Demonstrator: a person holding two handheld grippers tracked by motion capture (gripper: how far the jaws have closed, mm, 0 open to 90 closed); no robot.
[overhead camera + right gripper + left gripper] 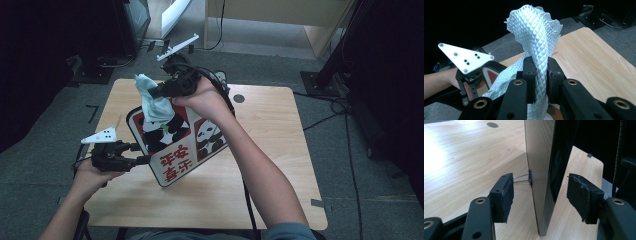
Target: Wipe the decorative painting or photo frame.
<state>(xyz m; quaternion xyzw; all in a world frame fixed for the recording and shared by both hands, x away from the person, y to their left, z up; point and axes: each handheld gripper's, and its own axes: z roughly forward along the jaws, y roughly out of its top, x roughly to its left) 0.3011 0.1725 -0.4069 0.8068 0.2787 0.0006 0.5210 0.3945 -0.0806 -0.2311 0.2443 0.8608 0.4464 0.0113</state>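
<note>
The panda board stands tilted on its lower edge on the wooden desk, its printed face toward the person. The right gripper is clamped tight on a pale blue quilted cloth, which hangs against the board's upper left part; in the right gripper view the cloth rises twisted from between the closed jaws. The left gripper sits at the board's left edge with its jaws parted, either side of the board's edge without pressing on it. A small binder clip is fixed on that edge, just beside one pad.
</note>
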